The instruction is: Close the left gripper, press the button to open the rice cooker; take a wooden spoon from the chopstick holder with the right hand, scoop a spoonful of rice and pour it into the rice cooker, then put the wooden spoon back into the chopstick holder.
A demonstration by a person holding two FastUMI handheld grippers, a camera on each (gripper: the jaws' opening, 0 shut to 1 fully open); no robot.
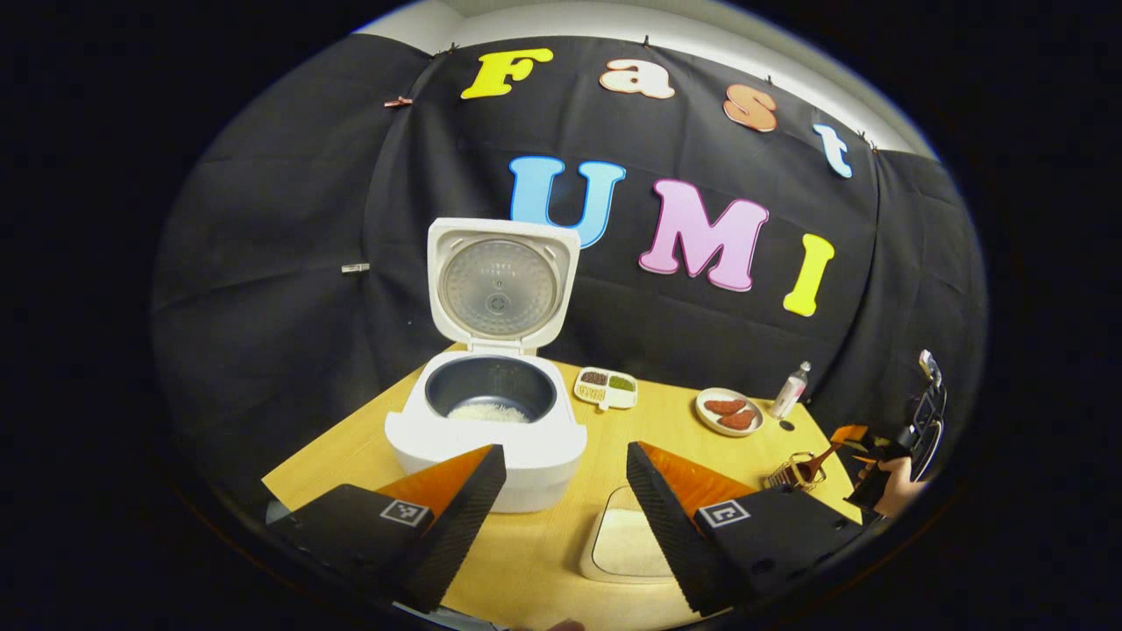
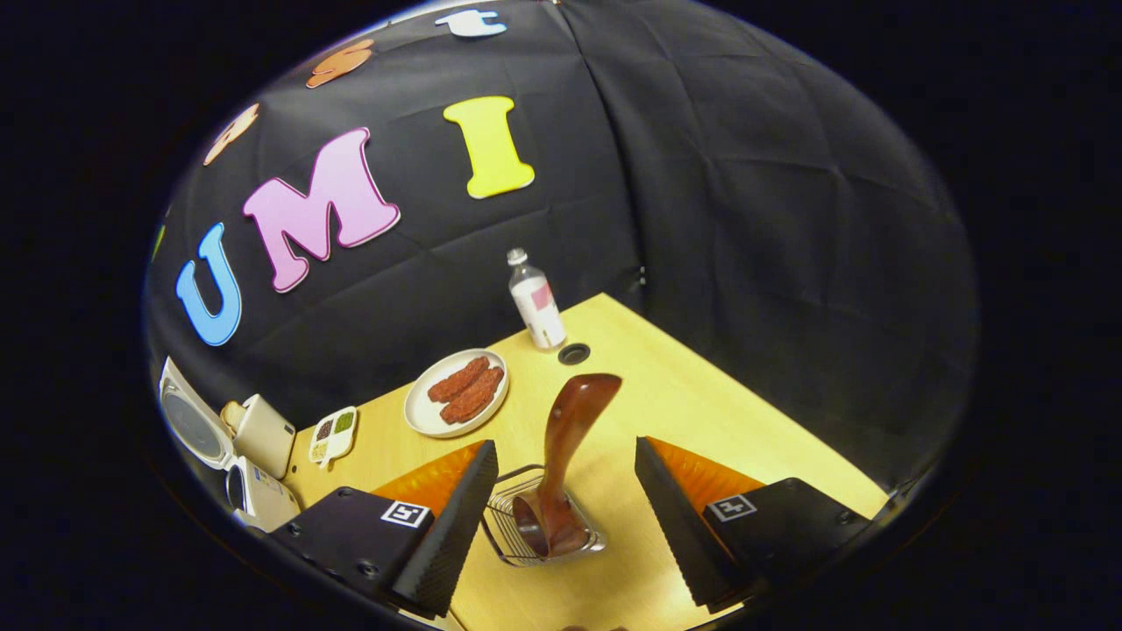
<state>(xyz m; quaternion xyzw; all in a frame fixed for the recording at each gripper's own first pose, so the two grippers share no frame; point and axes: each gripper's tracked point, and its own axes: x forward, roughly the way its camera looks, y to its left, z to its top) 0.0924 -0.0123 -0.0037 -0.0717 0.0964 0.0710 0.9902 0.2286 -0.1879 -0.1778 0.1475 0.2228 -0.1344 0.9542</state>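
Observation:
The white rice cooker (image 1: 487, 429) stands with its lid (image 1: 500, 285) up, and some rice lies in its dark inner pot (image 1: 491, 390). My left gripper (image 1: 565, 517) hangs open in front of it, above a white dish of rice (image 1: 624, 543). In the right gripper view the wooden spoon (image 2: 565, 447) stands bowl-down in the wire chopstick holder (image 2: 536, 526). My right gripper (image 2: 565, 517) is open, its fingers on either side of the holder and apart from the spoon. The right gripper (image 1: 885, 456) and the hand holding it also show beside the holder (image 1: 793, 475) in the left gripper view.
A plate of red-brown pieces (image 2: 458, 392), a small bottle (image 2: 536, 302) and a dark round hole (image 2: 573, 353) lie behind the holder. A divided tray of grains (image 1: 605, 387) sits right of the cooker. The table's edges run close on the right and front.

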